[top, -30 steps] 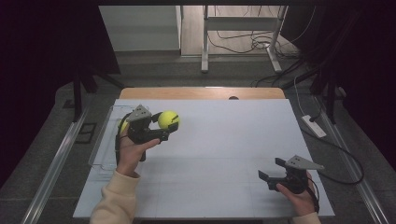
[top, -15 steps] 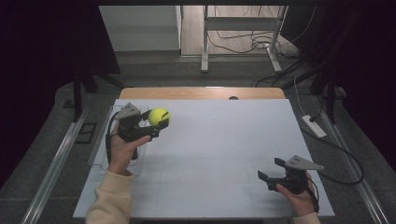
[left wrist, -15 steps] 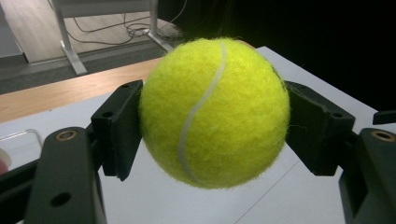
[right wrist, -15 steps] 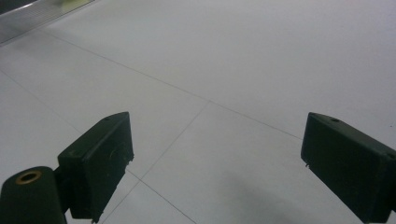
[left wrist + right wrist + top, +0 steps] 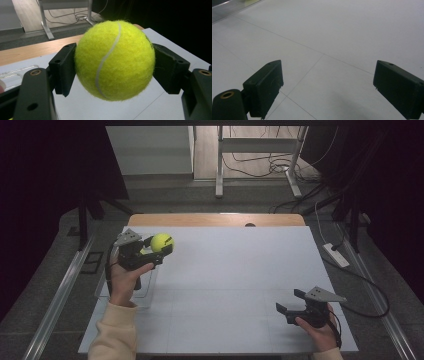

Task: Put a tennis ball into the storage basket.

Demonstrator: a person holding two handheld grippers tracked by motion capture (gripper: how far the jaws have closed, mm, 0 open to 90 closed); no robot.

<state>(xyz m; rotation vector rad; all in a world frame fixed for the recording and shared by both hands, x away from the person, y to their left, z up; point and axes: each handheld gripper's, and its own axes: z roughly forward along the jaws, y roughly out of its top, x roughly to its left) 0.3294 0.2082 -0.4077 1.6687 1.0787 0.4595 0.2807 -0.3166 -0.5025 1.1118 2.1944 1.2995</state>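
Your left gripper (image 5: 159, 251) is clamped on the fuzzy yellow tennis ball (image 5: 115, 60) near the table's (image 5: 240, 270) left edge; your right gripper (image 5: 292, 304), jaws apart, has smooth white surface around it.

High view: room dim, left and right edges nearly black, only the white desk (image 5: 240, 270) and the floor strip behind it are lit. Light looks overhead and even; no hard shadows on the desk top, no glare. Image soft, low detail, slight noise in the dark areas.

Left gripper view: tennis ball (image 5: 115, 60) sharp and well lit, fuzz visible; underside shaded. Background floor and cables a bit soft; right background black.

Right gripper view: flat grey-white desk surface, cool cast. Faint soft shadow low in the frame between the black pads (image 5: 264, 87). Pads underexposed, little surface detail. Far top-left corner slightly blurred.
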